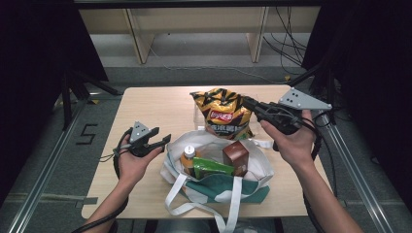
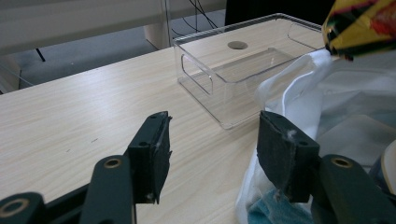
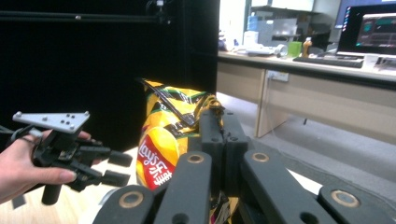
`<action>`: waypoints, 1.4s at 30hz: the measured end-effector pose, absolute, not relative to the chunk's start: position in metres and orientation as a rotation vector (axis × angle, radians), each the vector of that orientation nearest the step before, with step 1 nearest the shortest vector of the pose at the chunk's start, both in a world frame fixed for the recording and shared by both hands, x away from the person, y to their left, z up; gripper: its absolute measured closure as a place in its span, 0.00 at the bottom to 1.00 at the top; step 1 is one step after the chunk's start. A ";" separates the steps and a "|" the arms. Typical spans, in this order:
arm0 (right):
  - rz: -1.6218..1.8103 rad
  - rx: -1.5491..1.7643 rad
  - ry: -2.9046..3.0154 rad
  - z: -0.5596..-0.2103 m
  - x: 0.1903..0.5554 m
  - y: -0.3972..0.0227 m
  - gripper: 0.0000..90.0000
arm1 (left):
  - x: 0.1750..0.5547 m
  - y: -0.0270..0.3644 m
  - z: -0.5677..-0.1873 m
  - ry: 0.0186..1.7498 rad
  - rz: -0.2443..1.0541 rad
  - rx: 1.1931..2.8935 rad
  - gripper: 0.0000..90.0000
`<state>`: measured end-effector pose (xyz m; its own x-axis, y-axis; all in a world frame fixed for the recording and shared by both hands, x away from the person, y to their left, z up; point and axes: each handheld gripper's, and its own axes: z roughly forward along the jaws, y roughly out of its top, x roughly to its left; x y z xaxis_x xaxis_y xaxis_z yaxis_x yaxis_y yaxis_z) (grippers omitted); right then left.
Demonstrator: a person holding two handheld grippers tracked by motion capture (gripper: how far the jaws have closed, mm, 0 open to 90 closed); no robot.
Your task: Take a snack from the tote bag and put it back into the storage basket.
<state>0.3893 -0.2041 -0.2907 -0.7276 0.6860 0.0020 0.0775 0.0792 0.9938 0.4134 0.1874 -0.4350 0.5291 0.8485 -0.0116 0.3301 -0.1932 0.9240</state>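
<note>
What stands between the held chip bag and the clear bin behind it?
Nothing visible. The right gripper holds the chip bag lifted above the tote bag; the clear bin is empty and open-topped.

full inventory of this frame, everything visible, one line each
chip bag: 1, yellow and black with red logo, held up over the table's far middle by its top edge
tote bag: 1, white and green, table's near middle, open
bottle: 1, orange with white cap, inside the tote
green packet: 1, green, inside the tote
brown box: 1, brown, inside the tote
clear bin: 1, transparent, on the table beyond the tote, nothing in it
table: 1, light wood
left gripper: 1, black, open, beside the tote's left rim
right gripper: 1, black, shut on the chip bag
</note>
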 end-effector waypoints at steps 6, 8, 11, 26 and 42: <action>1.692 0.762 1.852 -0.281 0.389 -0.211 1.00 | 0.414 0.187 -0.435 0.985 0.641 1.760 0.49; 1.699 0.780 1.856 -0.280 0.389 -0.211 1.00 | 0.413 0.187 -0.435 0.988 0.645 1.761 0.49; 1.687 0.770 1.831 -0.278 0.391 -0.215 1.00 | 0.413 0.188 -0.435 0.990 0.646 1.760 0.49; 1.655 0.822 1.776 -0.275 0.404 -0.223 1.00 | 0.413 0.191 -0.434 0.999 0.647 1.739 0.49; 1.628 0.857 1.747 -0.277 0.419 -0.227 1.00 | 0.414 0.193 -0.434 1.006 0.659 1.726 0.48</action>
<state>0.4190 -0.2271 -0.2766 -0.6146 0.7888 0.0035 0.0590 0.0415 0.9974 0.4143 0.1929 -0.4339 0.5069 0.8617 -0.0245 0.3221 -0.1629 0.9326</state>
